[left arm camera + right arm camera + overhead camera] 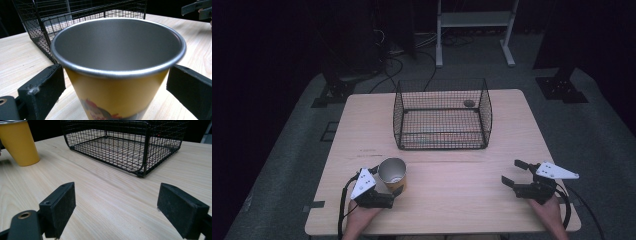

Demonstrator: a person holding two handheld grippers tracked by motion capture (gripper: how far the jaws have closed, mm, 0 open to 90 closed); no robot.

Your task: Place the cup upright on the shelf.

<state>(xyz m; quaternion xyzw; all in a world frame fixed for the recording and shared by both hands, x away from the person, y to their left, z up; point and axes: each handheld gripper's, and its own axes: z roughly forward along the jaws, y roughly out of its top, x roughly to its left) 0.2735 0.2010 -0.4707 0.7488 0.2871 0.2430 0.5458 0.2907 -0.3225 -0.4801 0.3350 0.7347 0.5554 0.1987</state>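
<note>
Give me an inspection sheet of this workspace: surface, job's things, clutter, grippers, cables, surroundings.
Surface: light wooden table, bare apart from the items below.
Job's things: yellow cup with metal inside, upright, empty; black wire basket farther back, with a small dark round thing at its far side.
Clutter: nothing seen.
Grippers: left gripper has its jaws either side of the cup, gaps visible; right gripper open, holding nothing.
Cables: one trails from each gripper; more on the floor behind.
Surroundings: dark room, grey floor, white frame behind.
</note>
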